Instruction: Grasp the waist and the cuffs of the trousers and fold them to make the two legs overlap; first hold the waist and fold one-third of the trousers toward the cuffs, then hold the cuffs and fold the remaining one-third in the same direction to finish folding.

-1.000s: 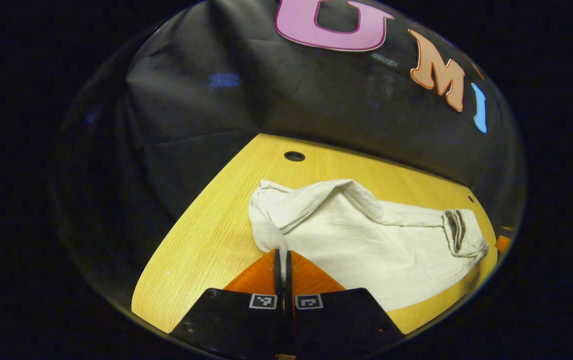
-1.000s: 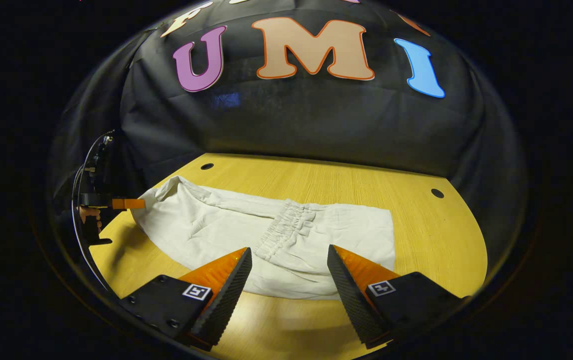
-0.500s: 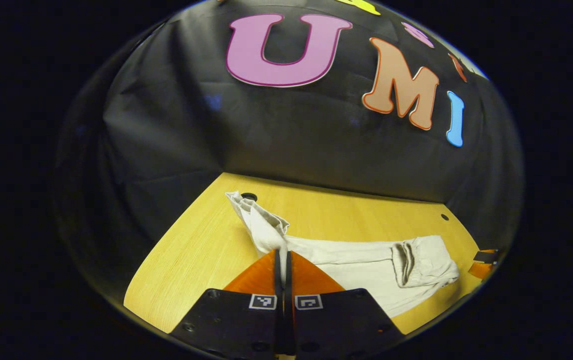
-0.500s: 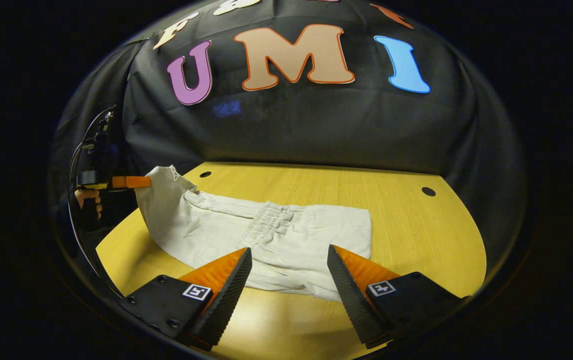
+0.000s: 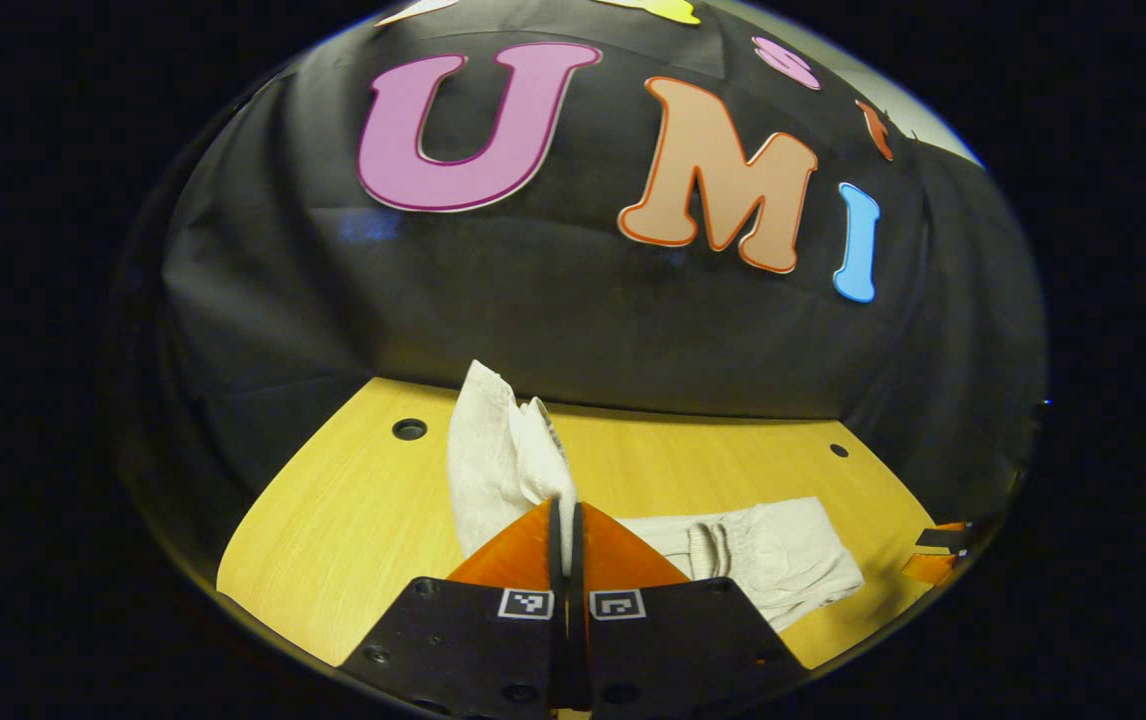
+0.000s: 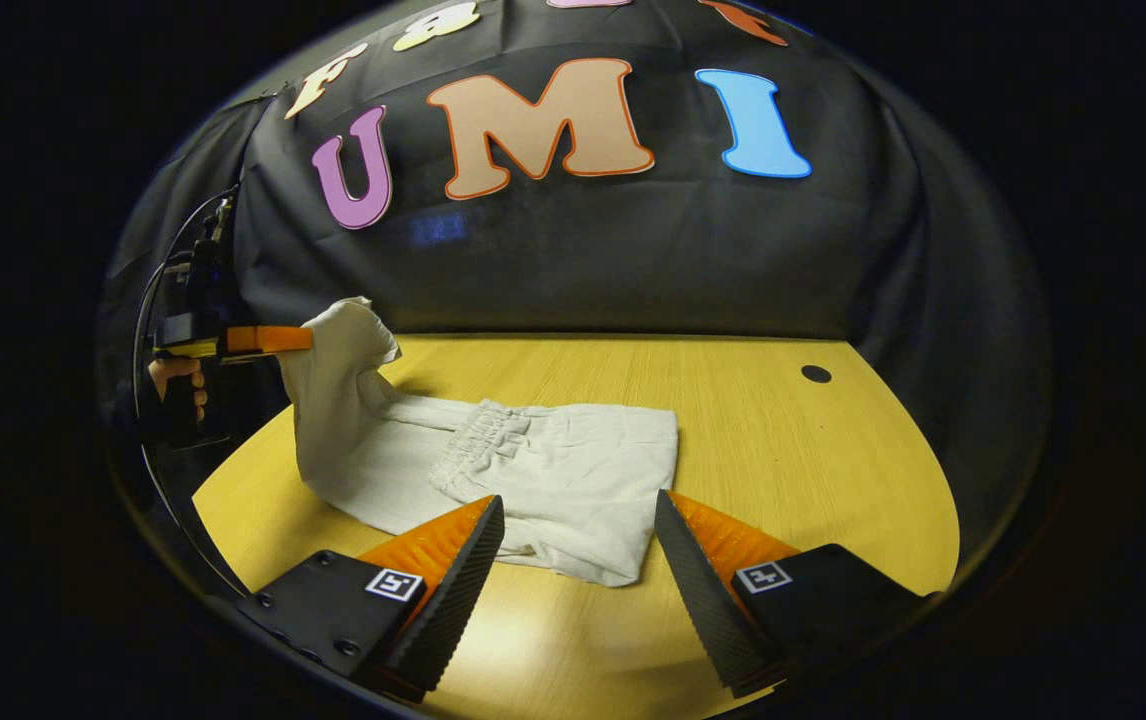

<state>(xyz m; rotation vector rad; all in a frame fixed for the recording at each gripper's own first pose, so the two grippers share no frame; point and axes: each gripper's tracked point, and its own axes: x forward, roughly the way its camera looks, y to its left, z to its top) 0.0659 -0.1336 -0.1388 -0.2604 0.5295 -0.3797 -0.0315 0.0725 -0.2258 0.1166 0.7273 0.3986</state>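
Note:
The off-white trousers (image 6: 573,475) lie on the wooden table (image 6: 793,460), their elastic waistband (image 6: 468,445) folded over onto the legs. My left gripper (image 5: 565,522) is shut on the cuff end (image 5: 498,455), which hangs lifted above the table. In the right gripper view the left gripper (image 6: 268,340) shows at the far left, held by a hand (image 6: 173,375), with the cloth rising steeply to it. My right gripper (image 6: 578,540) is open, low over the near edge of the folded part, with nothing between its fingers.
The table has a cable hole at its back left (image 5: 409,429) and another at its back right (image 6: 815,373). Black cloth walls close the booth behind and beside the table. Bare wood (image 6: 833,500) stretches to the right of the trousers.
My left gripper has risen with the cuff end, pulling it off the table and toward the waist. The right gripper stays open and has shifted slightly right along the near edge.

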